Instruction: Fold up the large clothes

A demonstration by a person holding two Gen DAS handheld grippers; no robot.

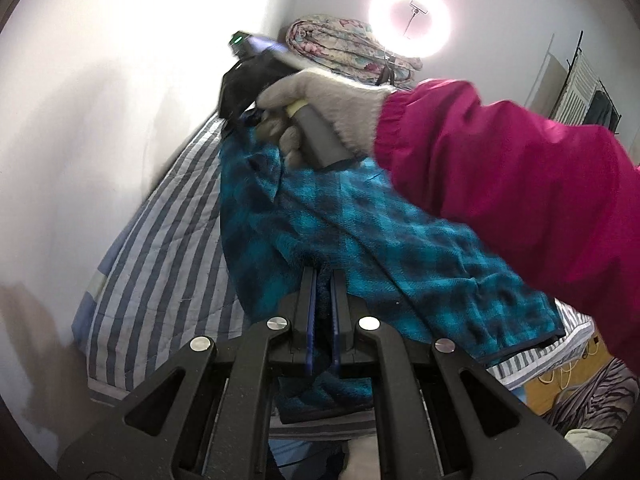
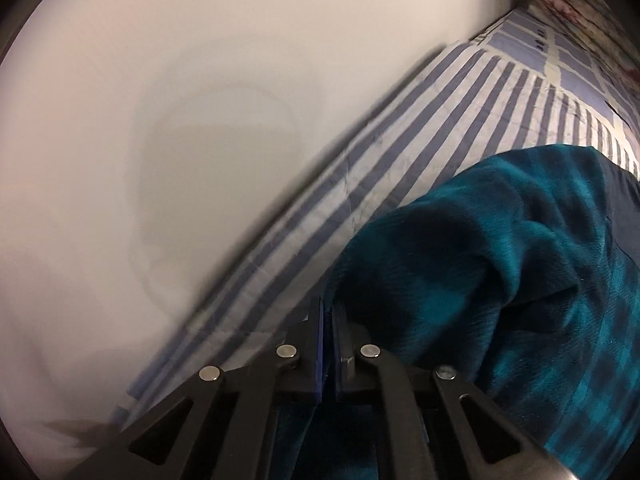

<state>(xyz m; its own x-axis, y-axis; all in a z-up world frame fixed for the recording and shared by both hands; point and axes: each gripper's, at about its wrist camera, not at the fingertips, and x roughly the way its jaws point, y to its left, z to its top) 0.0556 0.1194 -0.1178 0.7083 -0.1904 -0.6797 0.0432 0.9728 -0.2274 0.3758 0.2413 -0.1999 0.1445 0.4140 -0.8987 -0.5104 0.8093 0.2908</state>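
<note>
A teal and black plaid fleece garment [image 1: 360, 220] lies on a bed with a blue and white striped sheet [image 1: 160, 240]. My left gripper [image 1: 324, 280] is shut on the garment's near edge, with fabric pinched between its blue pads. At the garment's far end, a grey-gloved hand [image 1: 320, 96] with a magenta sleeve [image 1: 500, 152] holds my right gripper [image 1: 232, 120], pointed down. In the right wrist view the right gripper [image 2: 328, 308] has its jaws together on the garment [image 2: 500, 280] at its edge, next to the striped sheet [image 2: 400, 140].
A white wall [image 1: 100, 100] runs close along the bed's far side. A folded floral quilt [image 1: 344, 44] sits at the head of the bed under a ring light [image 1: 410, 18]. A drying rack [image 1: 580, 80] stands at the right, and cloth and cables [image 1: 592, 392] lie on the floor.
</note>
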